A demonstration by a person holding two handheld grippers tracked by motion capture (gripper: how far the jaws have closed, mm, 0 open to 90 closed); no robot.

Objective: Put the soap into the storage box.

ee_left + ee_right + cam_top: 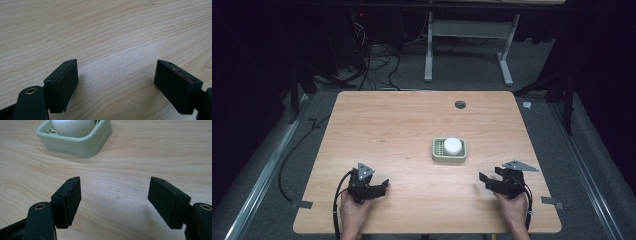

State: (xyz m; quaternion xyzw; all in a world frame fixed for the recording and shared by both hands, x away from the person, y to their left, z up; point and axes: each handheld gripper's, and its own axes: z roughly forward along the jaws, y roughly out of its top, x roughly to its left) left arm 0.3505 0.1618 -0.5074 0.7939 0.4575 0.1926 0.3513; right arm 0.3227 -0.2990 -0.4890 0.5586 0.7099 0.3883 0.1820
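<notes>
A pale green square dish (436,156) sits on the wooden table (402,125), right of the middle, with a white rounded object (452,145) in it. My left gripper (385,185) rests low near the front left, jaws apart over bare wood (116,70), nothing between them. At the front right, my right gripper (482,179) points toward the dish. In the right gripper view its jaws (115,187) stand apart and empty, with the dish (82,143) and the white object (73,126) a short way ahead.
A dark round hole (460,104) lies near the table's far edge. Beyond the table stand a white desk frame (429,55) and tangled cables (377,65) on the floor. Bare wood separates the two grippers.
</notes>
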